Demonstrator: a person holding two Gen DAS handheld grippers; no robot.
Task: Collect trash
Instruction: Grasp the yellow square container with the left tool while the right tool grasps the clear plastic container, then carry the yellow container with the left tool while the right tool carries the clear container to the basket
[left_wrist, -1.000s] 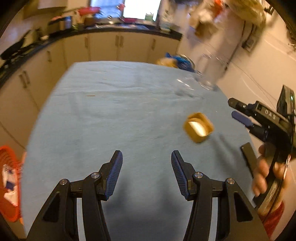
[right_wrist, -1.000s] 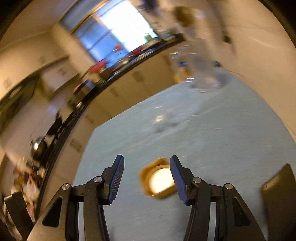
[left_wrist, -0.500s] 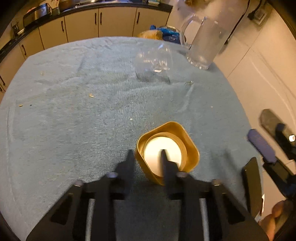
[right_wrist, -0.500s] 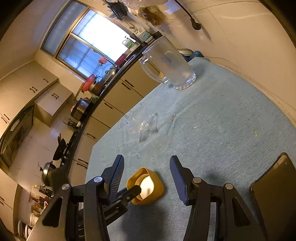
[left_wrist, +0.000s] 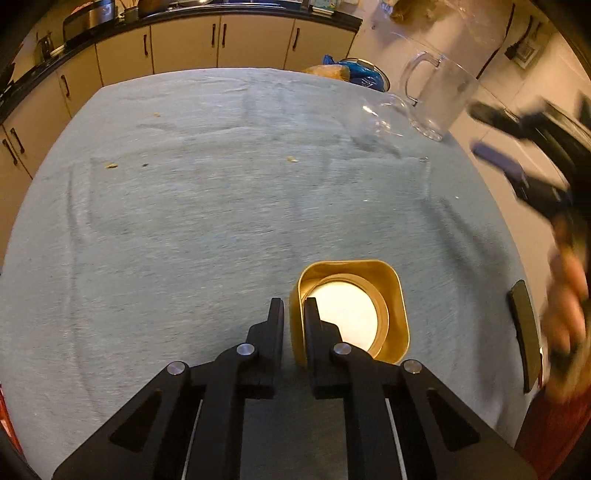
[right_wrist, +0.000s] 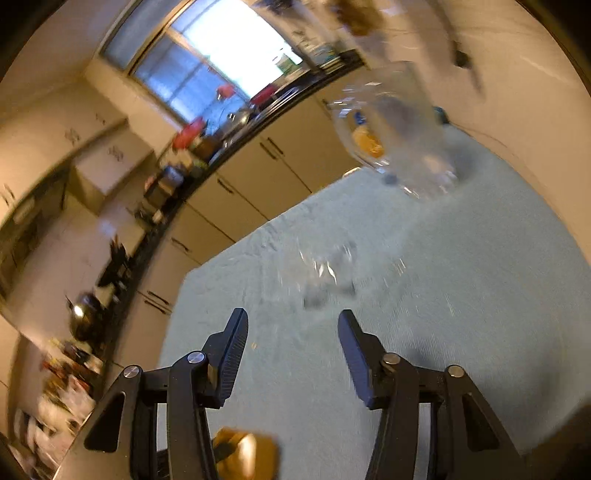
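- Left gripper (left_wrist: 293, 314): jaws pinch one wall of the gold tub (left_wrist: 351, 317), one finger outside, one inside. The tub is square with rounded corners, thin-walled and shiny, with a round white base or lining inside; nothing else shows in it.
- The tub sits near the close edge of the table (left_wrist: 184, 221), right of centre. The table wears a pale blue, ribbed, towel-like cloth with a few crumbs (left_wrist: 110, 166) scattered on it.
- Farther back and right: crumpled clear plastic (left_wrist: 376, 122) lies on the cloth, with a clear glass jug (left_wrist: 439, 99) with a handle just beyond, at the table's far right corner. I cannot tell what the jug holds.
- A flat dark slab (left_wrist: 524, 336) lies at the table's right edge.
- Right gripper (left_wrist: 495, 136): blurred at far right in the left view, a hand (left_wrist: 569, 302) below it.
- Right view only: a bright window (right_wrist: 221, 59), a cluttered counter and cream cupboards. Right gripper (right_wrist: 293, 347) is half spread and closing, with nothing between the jaws; the plastic (right_wrist: 321, 269) lies ahead and the tub (right_wrist: 245, 458) is at the bottom edge.
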